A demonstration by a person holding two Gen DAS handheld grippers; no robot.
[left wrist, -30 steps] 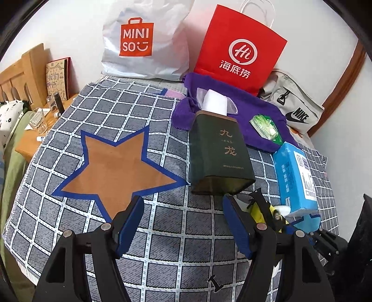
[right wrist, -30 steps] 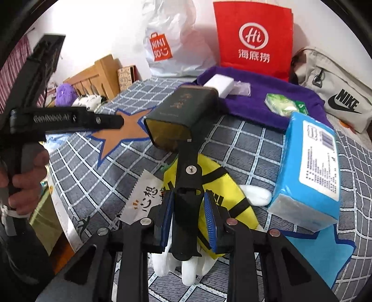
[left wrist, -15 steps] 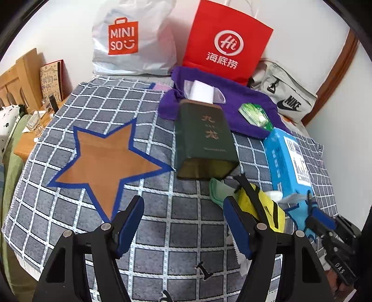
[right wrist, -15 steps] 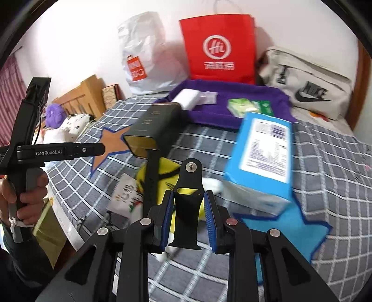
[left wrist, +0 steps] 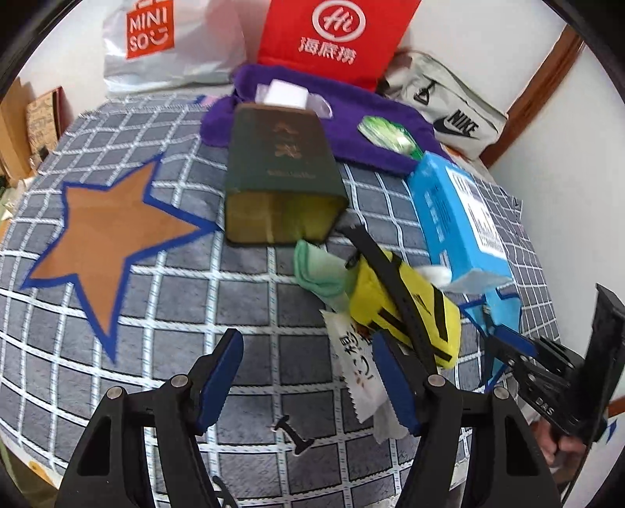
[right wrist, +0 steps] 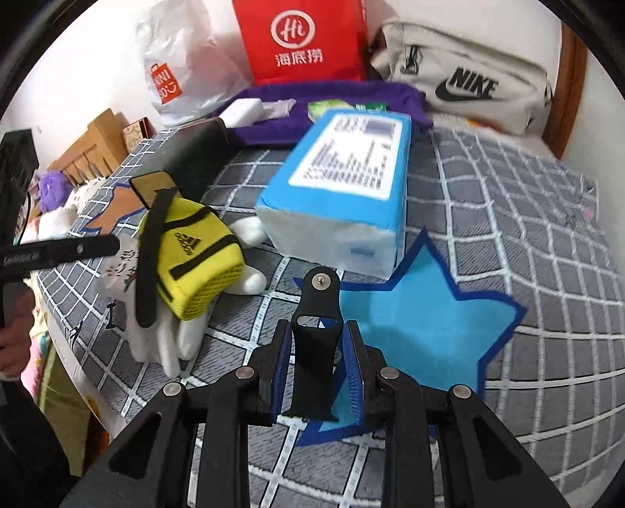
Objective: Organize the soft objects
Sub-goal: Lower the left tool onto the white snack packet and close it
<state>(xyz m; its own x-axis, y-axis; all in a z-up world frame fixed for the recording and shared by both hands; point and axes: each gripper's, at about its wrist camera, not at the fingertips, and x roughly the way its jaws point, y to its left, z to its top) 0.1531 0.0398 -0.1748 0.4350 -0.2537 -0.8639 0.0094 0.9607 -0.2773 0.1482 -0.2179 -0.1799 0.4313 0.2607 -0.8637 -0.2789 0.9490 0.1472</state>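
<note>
Strap (right wrist: 315, 344) — newly over blue star (right wrist: 414, 320)

Yellow sock (right wrist: 195, 262) with black stripes on a grey, white-checked cloth (right wrist: 527, 219).

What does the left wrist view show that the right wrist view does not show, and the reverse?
Only the left wrist view shows the mint green cloth and the whole brown star. Only the right wrist view shows the black strap piece gripped in the right tongs above the blue star. Both show the yellow pouch, blue tissue pack, purple towel and red bag.
</note>
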